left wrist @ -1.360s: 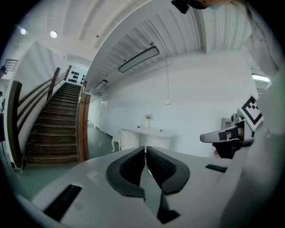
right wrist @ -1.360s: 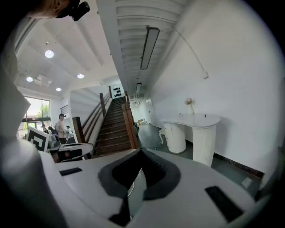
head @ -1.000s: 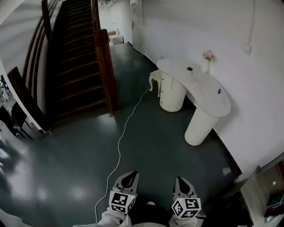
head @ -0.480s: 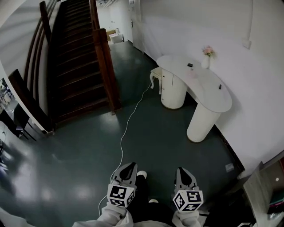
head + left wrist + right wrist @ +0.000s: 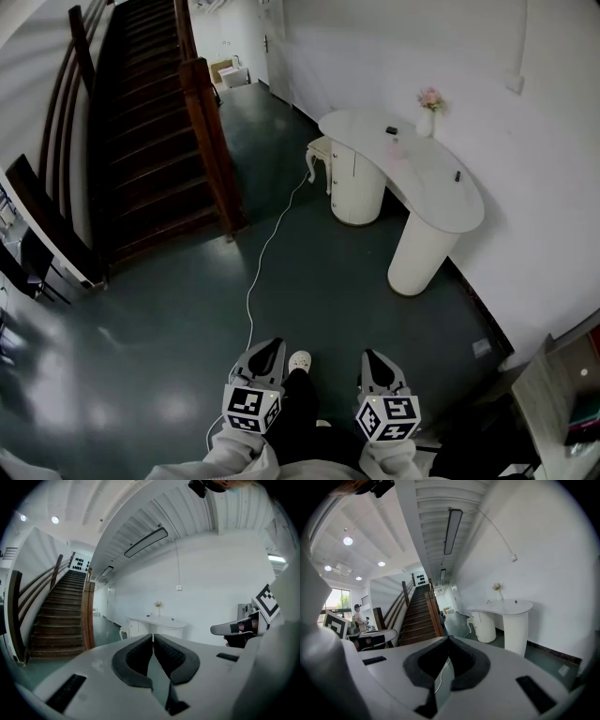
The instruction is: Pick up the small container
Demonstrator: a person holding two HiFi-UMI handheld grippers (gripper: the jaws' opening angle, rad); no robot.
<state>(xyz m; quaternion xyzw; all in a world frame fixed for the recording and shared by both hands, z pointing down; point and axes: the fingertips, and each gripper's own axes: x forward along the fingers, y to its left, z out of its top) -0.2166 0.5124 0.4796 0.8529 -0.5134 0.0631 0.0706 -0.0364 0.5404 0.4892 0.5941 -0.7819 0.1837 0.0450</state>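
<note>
A white curved table (image 5: 441, 202) stands against the right wall, far ahead of both grippers. On it are a vase of pink flowers (image 5: 428, 111), a small dark object (image 5: 392, 129) and another small dark one (image 5: 457, 175); which is the small container I cannot tell. My left gripper (image 5: 267, 349) and right gripper (image 5: 372, 361) are low in the head view, side by side, both shut and holding nothing. In the left gripper view the left gripper (image 5: 153, 637) points toward the table (image 5: 157, 620). The right gripper (image 5: 449, 639) has the table (image 5: 501, 607) to its right.
A dark wooden staircase (image 5: 141, 141) rises at the left. A white cable (image 5: 258, 272) runs along the dark green floor. A white stool (image 5: 321, 155) stands by the table's round cabinet (image 5: 358, 192). A shelf (image 5: 562, 403) sits at the lower right. A shoe (image 5: 300, 360) shows between the grippers.
The whole view has advanced toward the table, which now sits slightly further left. A light shoe has stepped forward between the grippers. Both grippers stay shut.
</note>
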